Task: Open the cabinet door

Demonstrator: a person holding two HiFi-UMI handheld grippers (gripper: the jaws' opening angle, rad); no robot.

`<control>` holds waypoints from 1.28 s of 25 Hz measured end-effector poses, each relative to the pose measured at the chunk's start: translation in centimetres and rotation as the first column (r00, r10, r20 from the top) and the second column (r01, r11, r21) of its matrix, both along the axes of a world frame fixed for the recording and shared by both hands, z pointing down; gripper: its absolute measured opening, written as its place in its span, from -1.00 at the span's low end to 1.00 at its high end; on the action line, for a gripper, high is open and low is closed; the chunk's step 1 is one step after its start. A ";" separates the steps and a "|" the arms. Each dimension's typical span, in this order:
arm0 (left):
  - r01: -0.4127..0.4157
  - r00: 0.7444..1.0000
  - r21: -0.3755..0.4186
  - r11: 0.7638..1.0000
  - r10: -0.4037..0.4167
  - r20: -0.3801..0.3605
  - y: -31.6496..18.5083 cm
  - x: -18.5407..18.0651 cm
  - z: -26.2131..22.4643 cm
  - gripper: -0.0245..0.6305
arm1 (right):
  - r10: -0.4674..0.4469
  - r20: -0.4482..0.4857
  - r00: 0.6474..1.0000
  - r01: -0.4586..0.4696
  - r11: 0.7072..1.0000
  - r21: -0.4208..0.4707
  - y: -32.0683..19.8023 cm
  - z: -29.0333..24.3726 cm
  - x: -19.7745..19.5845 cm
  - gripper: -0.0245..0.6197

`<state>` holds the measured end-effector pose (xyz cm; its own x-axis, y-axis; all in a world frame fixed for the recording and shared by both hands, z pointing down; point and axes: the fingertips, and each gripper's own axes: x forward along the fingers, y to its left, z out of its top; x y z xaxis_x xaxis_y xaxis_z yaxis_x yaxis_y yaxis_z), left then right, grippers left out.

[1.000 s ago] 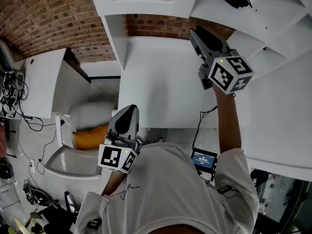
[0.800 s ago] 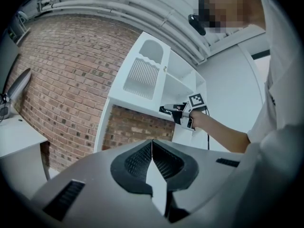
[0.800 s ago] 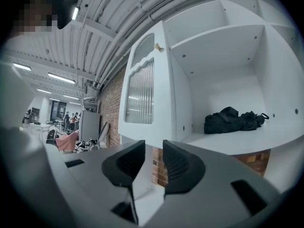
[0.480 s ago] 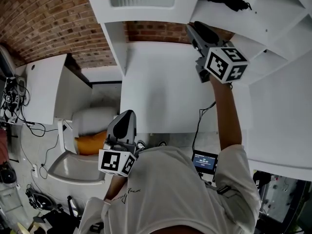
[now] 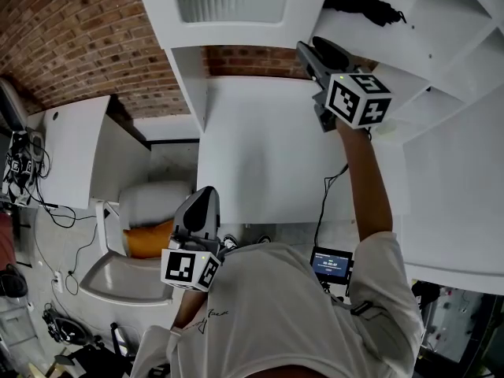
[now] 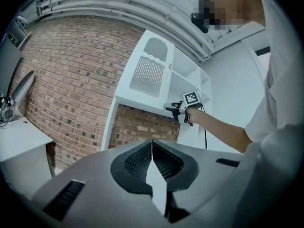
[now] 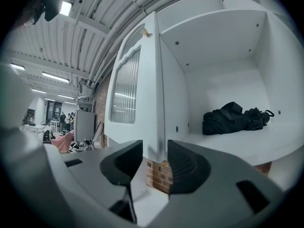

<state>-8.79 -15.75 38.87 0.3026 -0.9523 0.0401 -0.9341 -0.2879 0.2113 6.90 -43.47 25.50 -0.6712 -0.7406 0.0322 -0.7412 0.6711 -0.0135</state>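
Nearest to us, the left gripper point(image 6: 152, 163) hangs low beside the person's white shirt point(image 5: 291, 313), its jaws pressed together on nothing, and it plays no part in the work.

Higher up and further out, the right gripper point(image 7: 155, 163) points level at the tall white cabinet door with a ribbed glass panel point(image 7: 135, 94). Its jaws have just been opening and now stand spread, with the door's lower edge between them. We see a thin gap on either side, so we judge the pads no longer pinch it. Over the last second this gripper has drifted a little sideways with that edge. The door now stands swung out edge-on to us, leaving the white cabinet compartment point(image 7: 223, 46) fully exposed. We judge the opening done, or nearly so, and the hand is letting go.

Deep on the shelf lies a crumpled black bundle point(image 7: 232, 118); we cannot tell whether it is cloth or a bag. The hinges are out of sight, the head view cuts off the door's top, and the red brick wall point(image 6: 71, 80) behind is only partly visible.
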 end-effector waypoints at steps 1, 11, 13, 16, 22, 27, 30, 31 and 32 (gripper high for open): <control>0.002 1.000 -0.002 1.000 -0.002 0.001 0.0 -0.1 0.1 -0.87 | -0.003 0.002 1.000 0.003 1.000 -0.001 -0.1 0.0 0.0 -0.45; 0.007 1.000 -0.013 1.000 -0.007 0.000 0.0 -0.4 0.4 -0.87 | -0.015 0.017 1.000 0.015 1.000 0.005 -0.9 -0.2 -1.0 -0.35; 0.007 1.000 -0.008 1.000 -0.007 0.002 0.1 -0.3 0.4 -0.87 | -0.010 0.016 1.000 0.010 1.000 0.010 -0.9 -0.3 -1.1 -0.35; 0.010 1.000 -0.002 1.000 -0.010 0.006 0.3 -0.3 0.2 -0.87 | 0.016 0.004 1.000 -0.016 1.000 0.016 -0.9 -0.3 -1.0 -0.35; 0.032 0.999 -0.015 0.999 -0.032 -0.007 1.0 -1.7 0.4 -0.87 | 0.103 -0.045 0.994 -0.101 0.994 0.040 -0.6 -0.1 -1.5 -0.33; 0.014 1.000 -0.017 1.000 -0.014 -0.010 0.9 -1.8 0.4 -0.87 | 0.112 -0.051 0.992 -0.111 0.993 0.034 -0.3 -0.2 -1.6 -0.32; -0.001 1.000 -0.014 1.000 0.001 -0.016 0.9 -1.6 0.3 -0.87 | 0.125 -0.048 0.991 -0.123 0.992 0.040 0.5 -0.3 -1.2 -0.36; -0.006 1.000 -0.012 1.000 0.006 -0.017 0.9 -1.6 0.4 -0.87 | 0.124 -0.049 0.991 -0.122 0.992 0.043 0.8 -0.3 -1.1 -0.38; -0.012 1.000 -0.013 1.000 0.011 -0.017 0.9 -1.6 0.4 -0.87 | 0.121 -0.049 0.991 -0.119 0.992 0.046 1.1 -0.3 -1.1 -0.39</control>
